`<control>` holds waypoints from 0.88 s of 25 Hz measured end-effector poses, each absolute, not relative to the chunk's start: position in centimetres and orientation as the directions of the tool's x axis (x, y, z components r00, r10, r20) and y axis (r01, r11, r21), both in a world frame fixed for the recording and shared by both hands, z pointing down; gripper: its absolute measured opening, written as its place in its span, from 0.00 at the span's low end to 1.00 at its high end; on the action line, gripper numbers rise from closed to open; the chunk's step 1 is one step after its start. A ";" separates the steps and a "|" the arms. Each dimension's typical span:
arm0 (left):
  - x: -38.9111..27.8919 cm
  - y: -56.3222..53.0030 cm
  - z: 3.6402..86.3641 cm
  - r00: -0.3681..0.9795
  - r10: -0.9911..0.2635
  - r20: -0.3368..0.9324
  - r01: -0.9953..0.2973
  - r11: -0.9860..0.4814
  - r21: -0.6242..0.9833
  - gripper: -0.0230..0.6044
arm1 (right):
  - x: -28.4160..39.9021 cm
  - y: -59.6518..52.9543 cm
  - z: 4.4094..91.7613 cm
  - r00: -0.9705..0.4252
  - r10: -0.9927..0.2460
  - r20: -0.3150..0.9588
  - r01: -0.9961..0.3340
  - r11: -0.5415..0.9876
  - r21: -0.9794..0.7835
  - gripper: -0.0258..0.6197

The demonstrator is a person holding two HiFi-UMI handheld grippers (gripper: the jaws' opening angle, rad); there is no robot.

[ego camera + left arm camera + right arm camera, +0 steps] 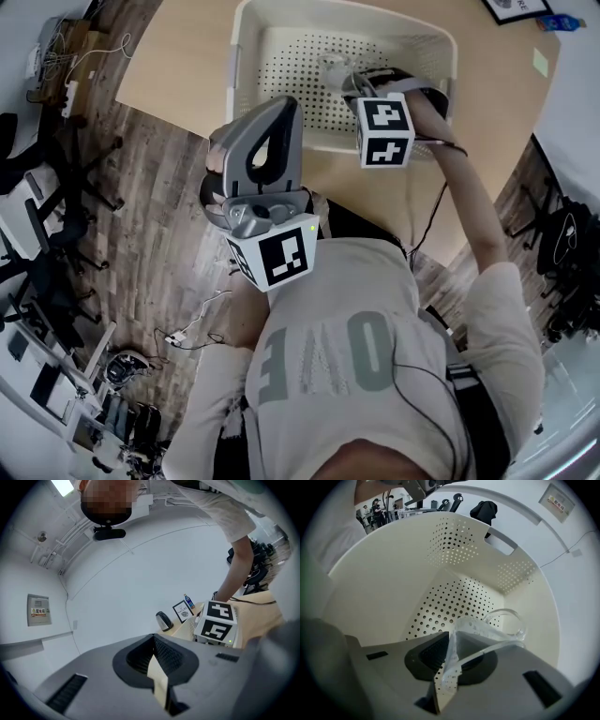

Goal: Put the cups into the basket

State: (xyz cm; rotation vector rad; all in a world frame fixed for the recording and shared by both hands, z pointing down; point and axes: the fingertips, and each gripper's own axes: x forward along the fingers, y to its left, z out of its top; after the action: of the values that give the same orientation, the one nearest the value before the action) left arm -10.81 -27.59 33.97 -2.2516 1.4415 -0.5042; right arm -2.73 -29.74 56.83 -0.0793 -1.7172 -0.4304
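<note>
A white perforated basket stands on the wooden table. My right gripper reaches down inside the basket. It is shut on the wall of a clear plastic cup. In the right gripper view the cup hangs just above the dotted basket floor, with its rim pinched at the right gripper. My left gripper is held near the person's chest, outside the basket. The left gripper view shows the left gripper with jaws together and nothing between them. No other cup is in view.
A kettle, a framed card and a small bottle stand at the table's far side. Office chairs and cables are on the wooden floor to the left.
</note>
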 end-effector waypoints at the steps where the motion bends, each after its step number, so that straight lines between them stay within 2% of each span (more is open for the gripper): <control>1: -10.9 -27.5 34.1 0.395 -0.915 0.079 -0.764 -0.375 -0.524 0.05 | -2.8 -29.7 56.9 -0.194 -0.186 0.963 0.288 0.928 0.237 0.10; 5: -10.6 -27.3 34.4 0.396 -0.915 0.078 -0.766 -0.376 -0.521 0.05 | -2.7 -29.8 57.2 -0.197 -0.196 0.961 0.276 0.929 0.246 0.11; 9: -10.7 -27.0 33.8 0.398 -0.915 0.067 -0.768 -0.373 -0.521 0.05 | -3.0 -30.4 56.9 -0.232 -0.218 0.948 0.193 0.945 0.265 0.13; 12: -10.9 -26.8 33.4 0.398 -0.915 0.064 -0.767 -0.370 -0.524 0.05 | -3.2 -30.8 56.5 -0.254 -0.255 0.933 0.152 0.942 0.299 0.17; 14: -10.8 -26.6 33.2 0.397 -0.916 0.061 -0.768 -0.368 -0.524 0.05 | -3.2 -30.9 56.4 -0.264 -0.249 0.932 0.126 0.949 0.290 0.26; 16: -10.7 -26.2 33.0 0.398 -0.915 0.058 -0.768 -0.368 -0.524 0.05 | -3.2 -30.9 56.3 -0.273 -0.242 0.931 0.091 0.957 0.275 0.28; 19: -10.3 -25.6 33.0 0.404 -0.913 0.060 -0.762 -0.372 -0.529 0.05 | -3.0 -31.2 56.1 -0.287 -0.267 0.920 0.048 0.955 0.292 0.28; 22: -10.6 -25.4 33.3 0.396 -0.916 0.065 -0.762 -0.367 -0.534 0.05 | -3.4 -31.4 56.0 -0.301 -0.295 0.907 0.074 0.941 0.330 0.28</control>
State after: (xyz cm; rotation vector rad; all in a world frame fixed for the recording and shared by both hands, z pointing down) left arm -10.61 -25.44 33.28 -2.2376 1.4405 -0.4964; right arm -3.42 -31.42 56.02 0.1628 -1.8436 -0.3659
